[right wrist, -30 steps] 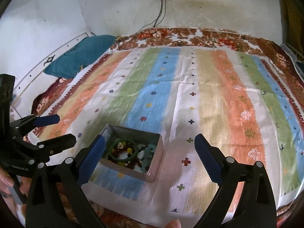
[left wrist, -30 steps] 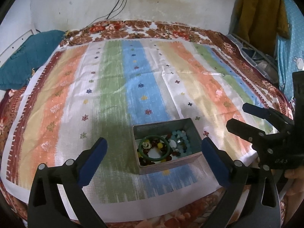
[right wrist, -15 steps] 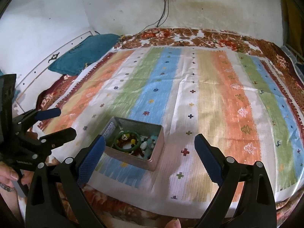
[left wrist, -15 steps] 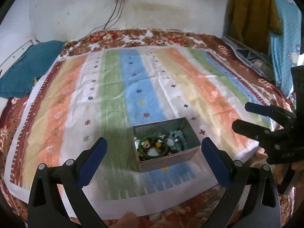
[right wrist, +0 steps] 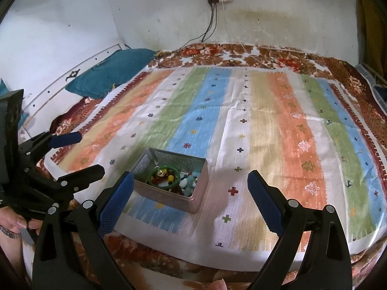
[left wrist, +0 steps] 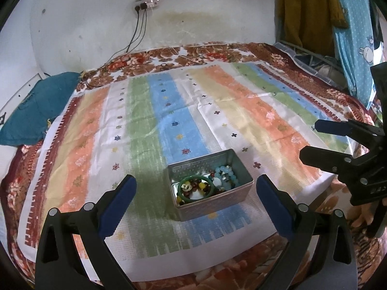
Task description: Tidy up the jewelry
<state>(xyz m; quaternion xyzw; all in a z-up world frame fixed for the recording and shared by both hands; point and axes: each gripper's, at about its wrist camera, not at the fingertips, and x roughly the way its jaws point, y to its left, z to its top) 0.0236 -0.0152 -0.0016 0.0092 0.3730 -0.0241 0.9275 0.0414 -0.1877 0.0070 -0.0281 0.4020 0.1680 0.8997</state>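
Observation:
A silver metal tin (left wrist: 212,204) (right wrist: 164,197) sits near the front of a striped cloth on a bed. Inside lie a green bangle (left wrist: 196,188) (right wrist: 164,176), pale blue beads (left wrist: 226,174) (right wrist: 192,181) and several small coloured beads. My left gripper (left wrist: 193,198) is open, held back from the tin, which shows between its blue-padded fingers (left wrist: 118,200). My right gripper (right wrist: 191,195) is open too, with the tin beside its left finger (right wrist: 116,203). Each gripper shows in the other's view: the right gripper (left wrist: 312,142) at the right edge, the left gripper (right wrist: 89,154) at the left edge.
The striped cloth (left wrist: 217,111) (right wrist: 278,125) covers a floral bedspread (left wrist: 193,55). A teal pillow (left wrist: 36,106) (right wrist: 111,72) lies at the left. Cables hang from a wall socket (left wrist: 145,2). Clothes (left wrist: 309,12) hang at the right. A hand (right wrist: 14,222) grips the left tool.
Both grippers have pulled back and risen, so the tin looks smaller and more of the bed and wall shows. Both stay open.

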